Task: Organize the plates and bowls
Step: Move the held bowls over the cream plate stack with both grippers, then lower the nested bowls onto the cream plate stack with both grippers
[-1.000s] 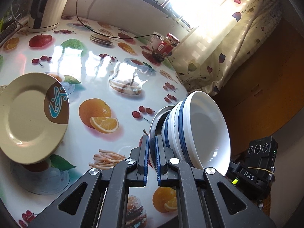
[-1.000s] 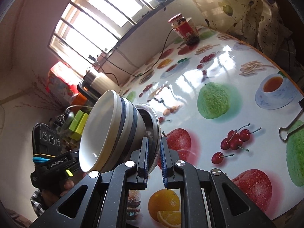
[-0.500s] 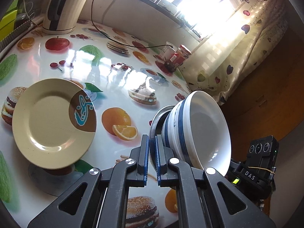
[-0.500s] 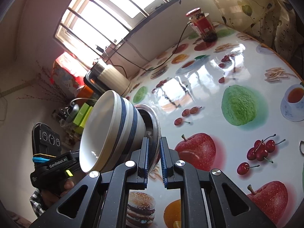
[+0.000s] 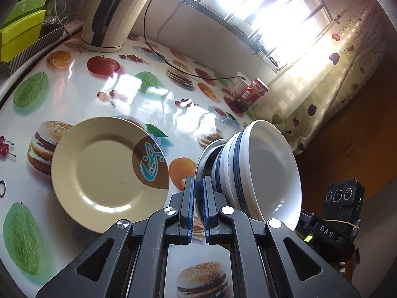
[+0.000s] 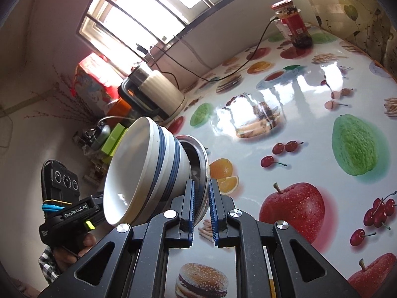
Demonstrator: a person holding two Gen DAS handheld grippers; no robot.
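A stack of white bowls with blue stripes (image 5: 268,168) (image 6: 139,173) sits in a metal dish (image 5: 206,154) (image 6: 202,154), held in the air over the fruit-print table. My left gripper (image 5: 198,198) is shut on the dish's rim. My right gripper (image 6: 199,206) is shut on the rim from the opposite side. Each gripper's body shows in the other's view, past the bowls. A cream plate with a brown-and-blue patch (image 5: 106,171) lies on the table, left of the stack in the left wrist view.
A cream kettle (image 5: 111,17) (image 6: 153,92) with a black cable stands at the table's back by the window. A red-labelled jar (image 5: 258,90) (image 6: 295,22) stands near the curtain. Green boxes (image 5: 22,32) sit beyond the table's left edge. A hand (image 6: 74,248) holds the left gripper.
Both grippers have carried the stack across the table together. In the left view the cream plate has slid from the left edge toward the middle, and the kettle looms nearer.
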